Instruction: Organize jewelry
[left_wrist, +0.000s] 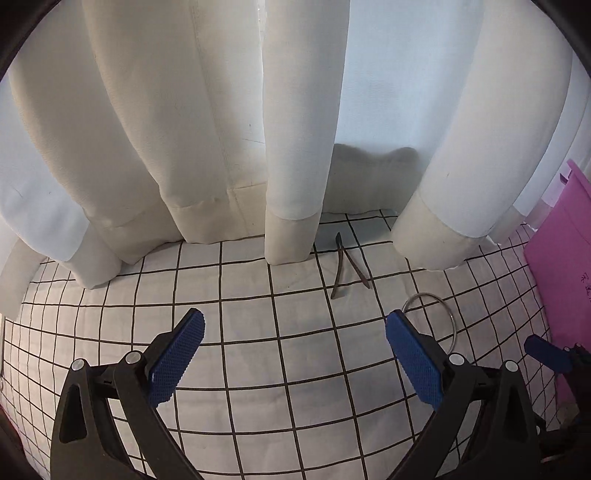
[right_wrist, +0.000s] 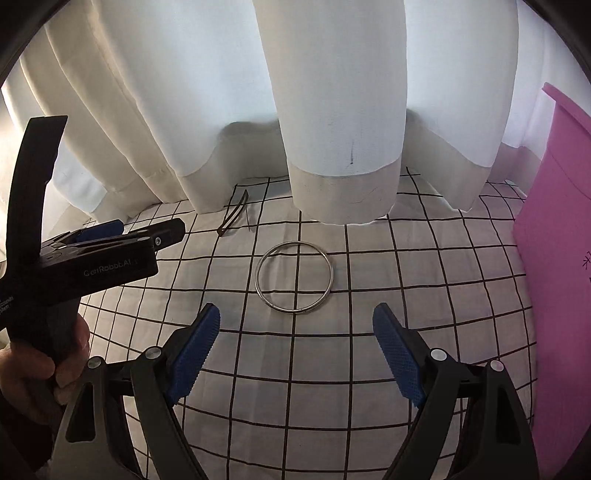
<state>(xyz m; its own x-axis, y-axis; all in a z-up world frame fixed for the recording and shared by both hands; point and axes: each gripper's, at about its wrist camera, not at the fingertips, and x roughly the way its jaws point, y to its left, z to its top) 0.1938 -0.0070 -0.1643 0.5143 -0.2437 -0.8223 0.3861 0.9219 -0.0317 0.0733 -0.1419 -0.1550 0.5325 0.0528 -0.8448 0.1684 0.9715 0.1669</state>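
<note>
A silver bangle (right_wrist: 294, 277) lies flat on the checked cloth, just ahead of my right gripper (right_wrist: 295, 336), which is open and empty. In the left wrist view the bangle (left_wrist: 451, 317) is partly hidden behind the right finger pad (left_wrist: 413, 362). A thin dark V-shaped hairpin (left_wrist: 343, 269) lies near the curtain hem, ahead and right of my left gripper (left_wrist: 295, 343), which is open and empty. The hairpin also shows in the right wrist view (right_wrist: 232, 218). The left gripper's body (right_wrist: 92, 254) appears at the left of the right wrist view.
White curtains (left_wrist: 295, 129) hang down onto the back of the white checked cloth (left_wrist: 258, 369). A pink box or sheet (right_wrist: 554, 240) stands at the right edge. The right gripper's blue tip (left_wrist: 546, 352) shows at the right of the left wrist view.
</note>
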